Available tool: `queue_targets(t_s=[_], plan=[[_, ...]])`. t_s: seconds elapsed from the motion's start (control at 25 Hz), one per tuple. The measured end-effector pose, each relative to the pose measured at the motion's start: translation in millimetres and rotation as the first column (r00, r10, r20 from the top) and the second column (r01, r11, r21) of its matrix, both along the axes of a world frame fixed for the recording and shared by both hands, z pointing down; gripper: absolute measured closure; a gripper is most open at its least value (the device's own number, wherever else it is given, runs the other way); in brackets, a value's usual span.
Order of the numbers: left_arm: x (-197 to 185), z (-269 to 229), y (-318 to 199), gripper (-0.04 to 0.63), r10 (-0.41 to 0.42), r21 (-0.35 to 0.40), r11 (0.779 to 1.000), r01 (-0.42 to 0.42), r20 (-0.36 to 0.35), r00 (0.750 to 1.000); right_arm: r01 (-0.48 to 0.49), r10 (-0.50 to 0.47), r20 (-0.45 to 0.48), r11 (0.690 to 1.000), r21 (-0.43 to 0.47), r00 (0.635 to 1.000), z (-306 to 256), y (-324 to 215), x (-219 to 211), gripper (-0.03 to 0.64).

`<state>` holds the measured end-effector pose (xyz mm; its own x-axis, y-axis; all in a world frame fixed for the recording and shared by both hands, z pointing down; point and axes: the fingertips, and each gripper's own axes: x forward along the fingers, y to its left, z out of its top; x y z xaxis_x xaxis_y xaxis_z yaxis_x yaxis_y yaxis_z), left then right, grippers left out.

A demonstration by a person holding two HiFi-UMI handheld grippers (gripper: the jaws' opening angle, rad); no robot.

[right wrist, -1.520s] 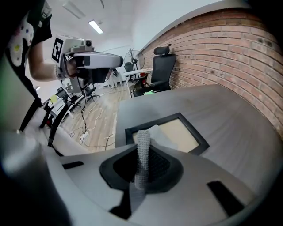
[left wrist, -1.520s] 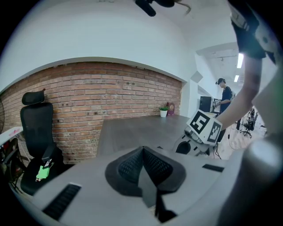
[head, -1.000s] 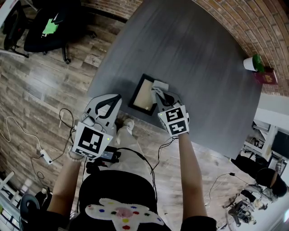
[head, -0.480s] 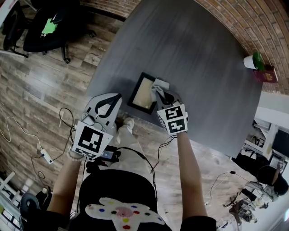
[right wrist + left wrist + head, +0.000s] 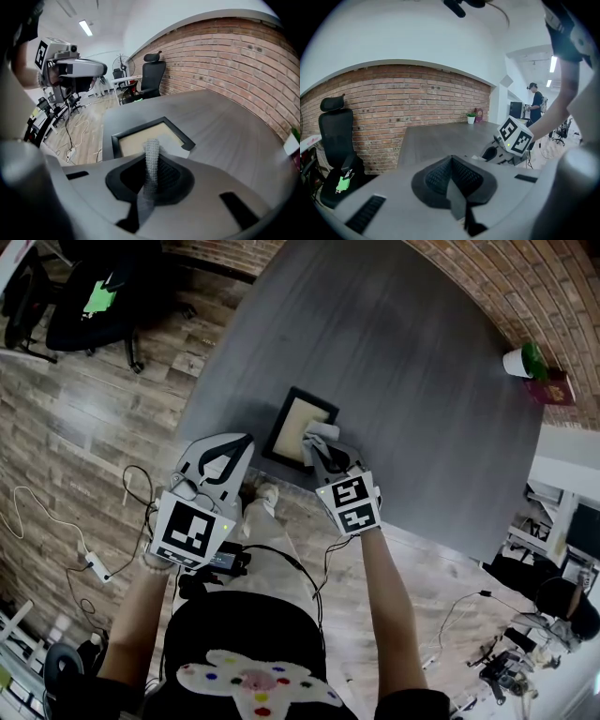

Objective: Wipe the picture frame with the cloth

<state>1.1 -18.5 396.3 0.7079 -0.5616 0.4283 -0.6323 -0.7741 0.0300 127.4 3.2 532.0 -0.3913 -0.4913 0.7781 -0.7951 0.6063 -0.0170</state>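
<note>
A black picture frame (image 5: 292, 420) with a beige middle lies flat near the front edge of the grey table (image 5: 403, 352). My right gripper (image 5: 317, 442) is shut on a pale grey cloth (image 5: 322, 433), which rests on the frame's right side. In the right gripper view the cloth (image 5: 151, 154) stands pinched between the jaws, with the frame (image 5: 140, 136) just beyond them. My left gripper (image 5: 234, 440) hangs off the table's front edge over the floor, shut, with nothing in it. The left gripper view shows its jaws (image 5: 451, 161) closed together and the right gripper's marker cube (image 5: 514, 136).
A small potted plant (image 5: 521, 362) and a red book (image 5: 553, 392) sit at the table's far right by the brick wall. A black office chair (image 5: 89, 296) stands at the far left. Cables (image 5: 131, 498) trail on the wood floor. A person (image 5: 536, 101) stands far behind.
My right gripper has moved left with the cloth, from beside the frame's right edge onto the frame. The left gripper has stayed where it was.
</note>
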Motion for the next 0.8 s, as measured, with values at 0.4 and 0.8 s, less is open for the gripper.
queue_targets(t_s=[0.4,0.8], plan=[[1,-4,2,0.584,0.012,0.007,1.0,-0.012,-0.005,1.0,-0.005,0.006,0.033,1.0,-0.023,0.999,0,23,-13,0.592],[-1,-6,4,0.584,0.017,0.014,1.0,-0.017,-0.006,1.0,-0.039,0.04,-0.004,0.993,0.111,0.999,-27,18,-27,0.592]])
